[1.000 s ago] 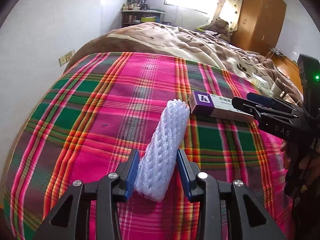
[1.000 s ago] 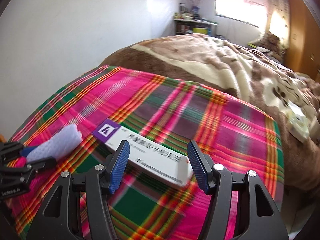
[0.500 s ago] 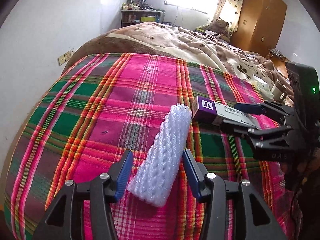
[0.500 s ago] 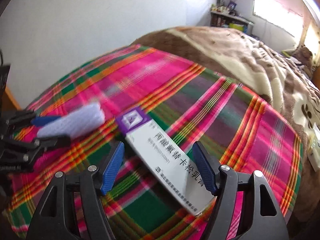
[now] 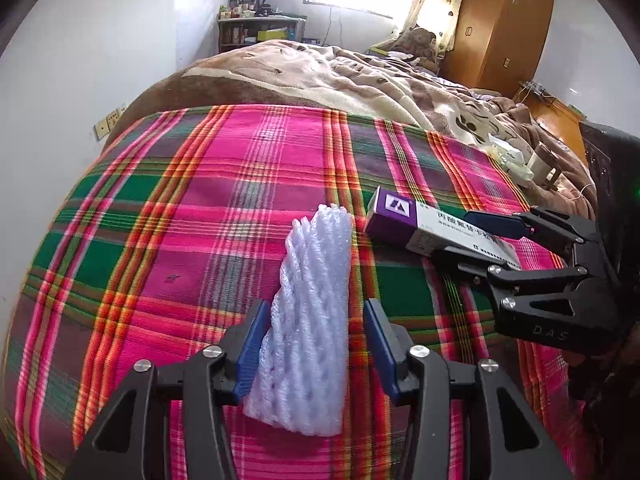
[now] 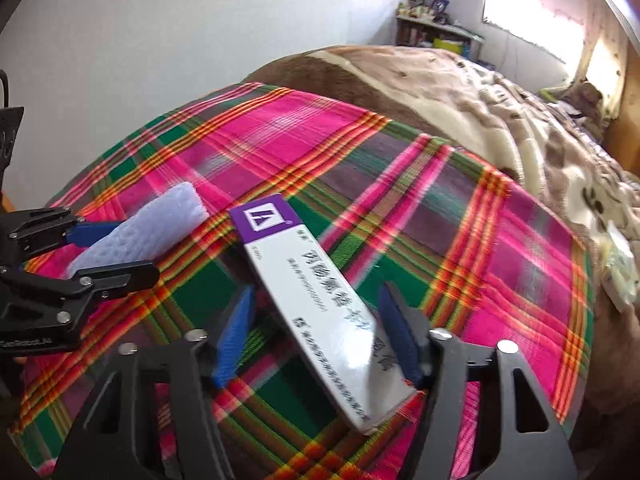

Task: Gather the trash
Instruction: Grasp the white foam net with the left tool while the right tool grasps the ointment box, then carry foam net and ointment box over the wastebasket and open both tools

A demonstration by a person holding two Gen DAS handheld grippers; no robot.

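A white foam net sleeve point(image 5: 312, 320) lies on the pink plaid blanket point(image 5: 224, 200), between the jaws of my left gripper point(image 5: 314, 320). Those jaws are closing; the left pad touches the foam and a gap shows at the right pad. A long white medicine box with a purple end point(image 6: 320, 300) lies at a slant between the jaws of my right gripper point(image 6: 316, 312). These jaws are closing too, with the left pad clear of the box. From the left wrist, the right gripper point(image 5: 468, 240) straddles the box point(image 5: 404, 220). The right wrist shows the left gripper point(image 6: 108, 248) around the foam sleeve point(image 6: 152, 232).
A brown and cream quilt point(image 5: 320, 76) covers the bed beyond the plaid blanket. Crumpled wrappers and a small roll point(image 5: 520, 160) lie on the quilt at the right. A wooden wardrobe point(image 5: 500, 28) and a shelf point(image 5: 260, 32) stand at the far wall.
The left jaws let go of the squeezed foam, widened, then narrowed a little. The right gripper rolled, so the box runs more along its fingers, and its jaws narrowed.
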